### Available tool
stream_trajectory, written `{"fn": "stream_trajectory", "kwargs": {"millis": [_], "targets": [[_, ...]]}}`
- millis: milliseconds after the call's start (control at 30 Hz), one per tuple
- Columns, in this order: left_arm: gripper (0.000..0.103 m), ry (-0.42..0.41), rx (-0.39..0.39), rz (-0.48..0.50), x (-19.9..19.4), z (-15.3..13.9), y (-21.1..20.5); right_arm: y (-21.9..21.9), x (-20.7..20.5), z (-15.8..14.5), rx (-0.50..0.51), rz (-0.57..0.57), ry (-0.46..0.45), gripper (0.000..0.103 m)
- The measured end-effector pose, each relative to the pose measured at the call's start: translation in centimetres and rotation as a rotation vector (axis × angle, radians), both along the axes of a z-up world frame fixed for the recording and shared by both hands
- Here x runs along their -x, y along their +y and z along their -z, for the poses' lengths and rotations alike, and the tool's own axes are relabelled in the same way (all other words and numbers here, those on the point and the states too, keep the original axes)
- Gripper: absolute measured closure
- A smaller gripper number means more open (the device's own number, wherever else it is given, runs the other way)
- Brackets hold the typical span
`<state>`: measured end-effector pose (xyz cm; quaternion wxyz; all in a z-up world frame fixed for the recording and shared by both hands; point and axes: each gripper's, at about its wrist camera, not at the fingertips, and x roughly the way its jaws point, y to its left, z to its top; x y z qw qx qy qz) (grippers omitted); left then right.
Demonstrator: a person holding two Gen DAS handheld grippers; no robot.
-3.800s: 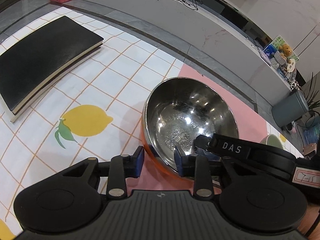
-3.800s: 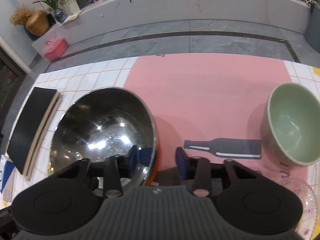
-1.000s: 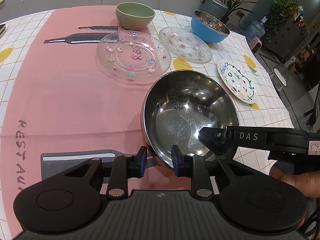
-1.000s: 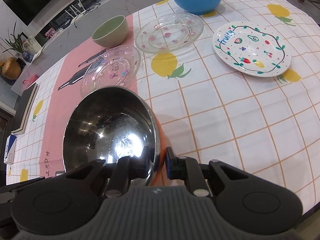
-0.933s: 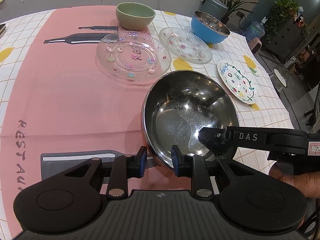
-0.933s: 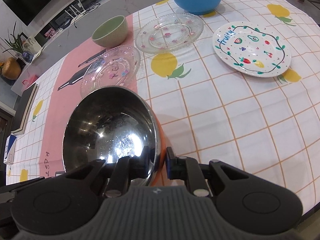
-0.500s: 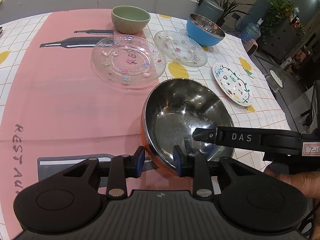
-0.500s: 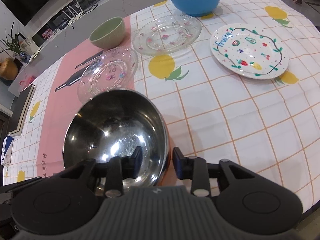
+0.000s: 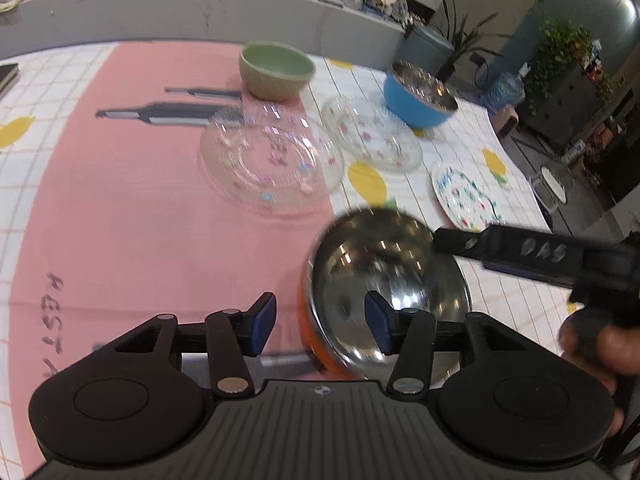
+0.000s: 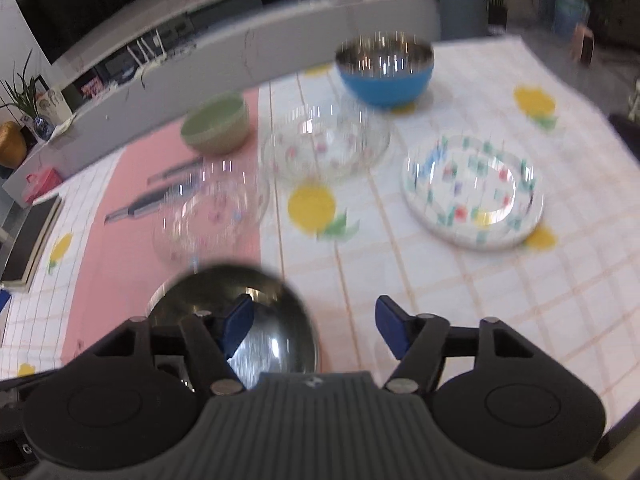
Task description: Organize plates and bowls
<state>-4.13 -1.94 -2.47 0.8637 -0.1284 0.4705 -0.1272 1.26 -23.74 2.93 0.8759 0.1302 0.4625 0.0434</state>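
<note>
Both tools have let go of the steel bowl (image 9: pixel 384 280) that they pinched by its rim a second ago, their jaws having just been opening. At lower centre of the left wrist view, the left tool (image 9: pixel 316 322) stands open with the bowl's near rim in the gap and neither blue pad pressing on it; the right pad hangs over the shiny inside, the left pad over the pink cloth. At lower centre of the right wrist view, the right tool (image 10: pixel 314 326) is open too, its left pad above the bowl's inside and its right pad over the checked cloth, clear of the rim. This tool also shows at the right edge of the left wrist view as a black bar reaching over the bowl's far rim, with a hand (image 9: pixel 596 344) beneath it. The bowl sits on the bench (image 9: pixel 120 220) at the seam between pink and checked cloth, its orange outside showing at lower left. Beyond it, mid-frame, lie two clear glass plates (image 9: pixel 276 160) side by side. A green bowl (image 9: pixel 276 68) stands behind them at upper centre, a blue bowl (image 9: pixel 416 98) at upper right, and a white printed plate (image 9: pixel 464 196) at right. Both views are blurred, the right one more.
</note>
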Motion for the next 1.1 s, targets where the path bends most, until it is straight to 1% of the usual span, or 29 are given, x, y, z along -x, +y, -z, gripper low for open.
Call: {"fn": "stream_trajectory", "kwargs": {"millis": [100, 200, 300, 333, 367, 433, 500, 600, 667, 733, 800, 867, 967, 1033, 1067, 1100], "targets": [[0.043, -0.019, -0.019, -0.03, -0.8, -0.4, 1.1, 0.2, -2.4, -1.1, -0.015, -0.001, 0.004, 0.028], [0.043, -0.033, -0.06, -0.078, -1.5, -0.4, 2.5, 1.6, -5.1, -2.3, -0.027, -0.028, 0.008, 0.022], [0.043, -0.013, -0.064, -0.124, -2.2, 0.1, 4.1, 3.4, -7.9, -3.1, -0.02, -0.093, 0.012, 0.015], [0.043, -0.003, -0.06, -0.138, -2.4, 0.4, 4.6, 3.9, -8.7, -3.2, -0.014, -0.116, 0.01, 0.01], [0.043, 0.006, -0.058, -0.147, -2.6, 0.7, 4.9, 4.2, -9.4, -3.3, -0.008, -0.134, 0.0, 0.006], [0.044, 0.02, -0.071, -0.161, -3.2, 1.2, 5.3, 4.1, -10.2, -3.1, 0.004, -0.139, -0.033, 0.003], [0.044, 0.022, -0.082, -0.17, -3.7, 1.5, 5.3, 3.2, -10.6, -2.2, 0.02, -0.107, -0.04, 0.003], [0.044, 0.011, -0.063, -0.192, -4.5, 1.4, 5.3, 1.5, -11.6, -1.2, 0.047, -0.06, -0.011, 0.003], [0.044, -0.017, -0.056, -0.192, -5.1, 1.1, 5.1, 0.2, -13.0, -0.9, 0.037, -0.048, 0.024, 0.003], [0.044, -0.033, -0.058, -0.176, -5.6, 0.7, 4.7, -1.2, -14.6, -0.5, 0.029, -0.022, 0.078, 0.003], [0.044, -0.038, -0.094, -0.165, -6.0, 0.5, 4.4, -2.5, -15.6, -0.4, 0.034, 0.011, 0.091, 0.003], [0.044, -0.017, -0.142, -0.178, -6.5, 0.4, 4.2, -4.0, -16.3, -0.7, 0.036, 0.038, 0.065, 0.003], [0.043, 0.021, -0.13, -0.169, -7.8, -0.1, 3.7, -6.4, -16.8, -0.8, -0.004, 0.069, 0.045, 0.003], [0.043, 0.049, -0.136, -0.128, -9.2, -0.9, 2.5, -8.4, -17.1, -0.7, -0.047, 0.116, 0.061, 0.003], [0.042, 0.054, -0.138, -0.108, -10.1, -1.5, 1.7, -9.3, -17.2, -0.7, -0.076, 0.137, 0.061, 0.003], [0.037, 0.054, -0.133, -0.095, -10.9, -2.1, 1.0, -10.3, -17.2, -0.7, -0.109, 0.161, 0.049, 0.003]]}}
